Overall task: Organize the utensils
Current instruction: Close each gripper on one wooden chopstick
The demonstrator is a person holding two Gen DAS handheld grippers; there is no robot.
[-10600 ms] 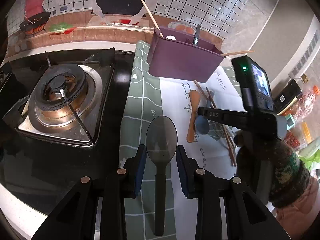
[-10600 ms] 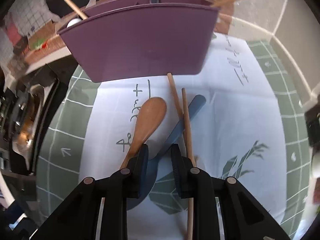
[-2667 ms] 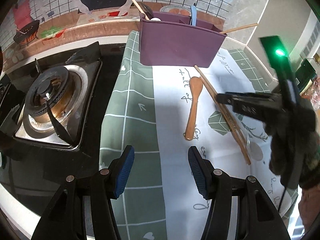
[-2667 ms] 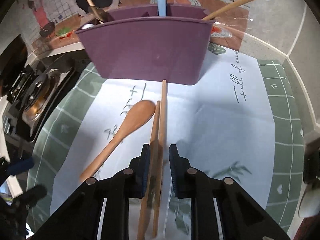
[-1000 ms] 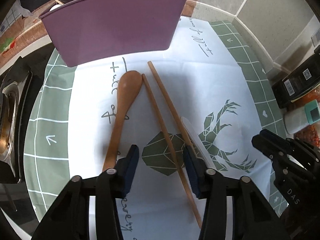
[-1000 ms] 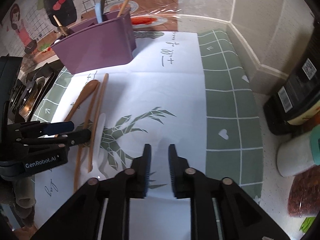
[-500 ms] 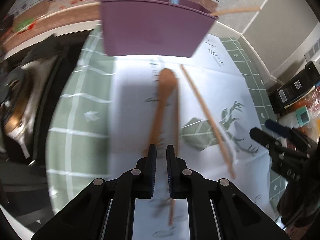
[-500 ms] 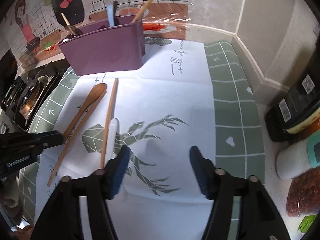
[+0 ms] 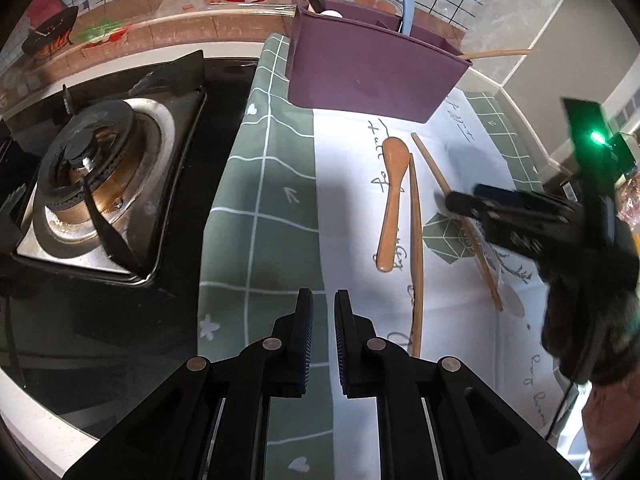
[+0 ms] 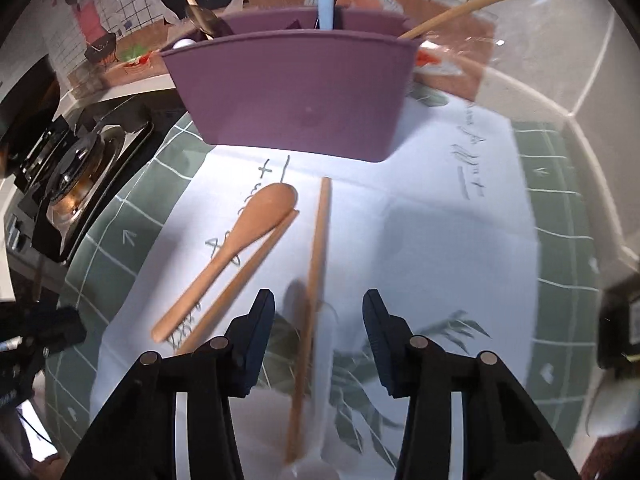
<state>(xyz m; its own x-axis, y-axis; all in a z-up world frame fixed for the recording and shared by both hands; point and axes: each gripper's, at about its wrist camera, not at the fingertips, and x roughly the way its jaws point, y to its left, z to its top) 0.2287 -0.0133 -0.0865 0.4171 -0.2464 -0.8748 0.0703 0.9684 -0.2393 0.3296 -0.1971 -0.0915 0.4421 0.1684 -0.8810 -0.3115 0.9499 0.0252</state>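
Purple holder [image 10: 292,92] upright at the far end of a green-checked mat [image 9: 260,208] with a white printed centre, gas burner [image 9: 92,172] off to the left, tiled wall behind. Wooden spoon [image 10: 236,252] flat on the mat with bowl towards the holder, one chopstick [image 10: 244,276] just beside it and roughly parallel, a second chopstick [image 10: 312,256] lengthwise towards the holder with a clear plastic spoon [image 10: 320,368] alongside. Right gripper [image 10: 318,338] angled down over that chopstick and clear spoon, jaws closing with both between them and not yet pinched; left gripper [image 9: 321,344] pressed nearly together on nothing, low over the mat's near edge.
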